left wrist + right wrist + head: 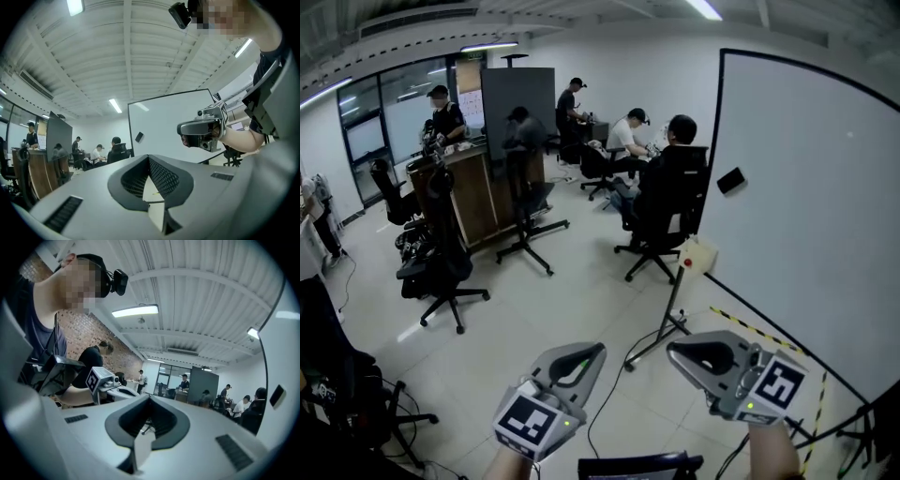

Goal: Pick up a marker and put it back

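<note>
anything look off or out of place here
Nothing spilled or damaged. The one oddity: no marker is in view. The left gripper and right gripper are both shut and empty, held over the floor beside the whiteboard.

Left hand-held gripper (596,351), right hand-held gripper (674,350): closed, empty.

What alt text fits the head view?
The grey left claw and grey right claw, both shut and empty, hover over a pale office floor. A large white whiteboard stands at right; seated people work in the background.
</note>
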`<action>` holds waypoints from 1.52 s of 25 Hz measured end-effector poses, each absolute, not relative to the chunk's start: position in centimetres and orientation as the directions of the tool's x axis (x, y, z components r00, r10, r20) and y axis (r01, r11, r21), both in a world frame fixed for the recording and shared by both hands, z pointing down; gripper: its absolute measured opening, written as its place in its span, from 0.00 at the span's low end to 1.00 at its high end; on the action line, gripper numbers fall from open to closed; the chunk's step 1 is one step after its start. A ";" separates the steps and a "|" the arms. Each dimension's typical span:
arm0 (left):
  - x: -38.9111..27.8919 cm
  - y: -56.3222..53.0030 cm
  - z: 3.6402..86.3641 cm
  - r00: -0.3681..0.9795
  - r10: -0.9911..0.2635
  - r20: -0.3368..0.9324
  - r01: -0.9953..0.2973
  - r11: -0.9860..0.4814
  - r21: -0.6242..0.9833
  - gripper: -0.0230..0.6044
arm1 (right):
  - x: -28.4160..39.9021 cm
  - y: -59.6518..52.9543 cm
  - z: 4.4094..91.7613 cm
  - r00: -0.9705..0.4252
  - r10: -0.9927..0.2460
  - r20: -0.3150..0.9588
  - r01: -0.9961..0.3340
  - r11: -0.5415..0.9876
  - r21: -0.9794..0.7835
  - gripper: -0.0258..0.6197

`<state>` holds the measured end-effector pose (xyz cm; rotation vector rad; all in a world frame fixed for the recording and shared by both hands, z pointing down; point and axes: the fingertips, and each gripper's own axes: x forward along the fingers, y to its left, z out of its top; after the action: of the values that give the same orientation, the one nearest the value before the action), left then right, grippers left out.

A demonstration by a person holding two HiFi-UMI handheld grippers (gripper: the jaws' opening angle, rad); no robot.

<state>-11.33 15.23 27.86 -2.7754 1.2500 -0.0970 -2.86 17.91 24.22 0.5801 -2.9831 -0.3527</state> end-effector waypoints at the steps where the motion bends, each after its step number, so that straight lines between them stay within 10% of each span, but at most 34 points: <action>1: -12.0 14.9 27.9 0.664 -0.747 0.016 -0.741 -0.662 -0.113 0.04 | -3.6 17.6 24.2 -0.923 -0.383 0.033 -0.363 0.897 0.251 0.06; 38: -3.5 -16.3 30.4 0.548 -0.832 0.085 -0.823 -0.554 -0.125 0.04 | 3.5 -14.1 28.9 -0.973 -0.231 -0.012 -0.231 0.967 0.103 0.06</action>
<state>-3.46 -16.28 30.41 -2.7013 1.4464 -0.2066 3.50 -14.12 28.88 0.3658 -3.1160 -0.1635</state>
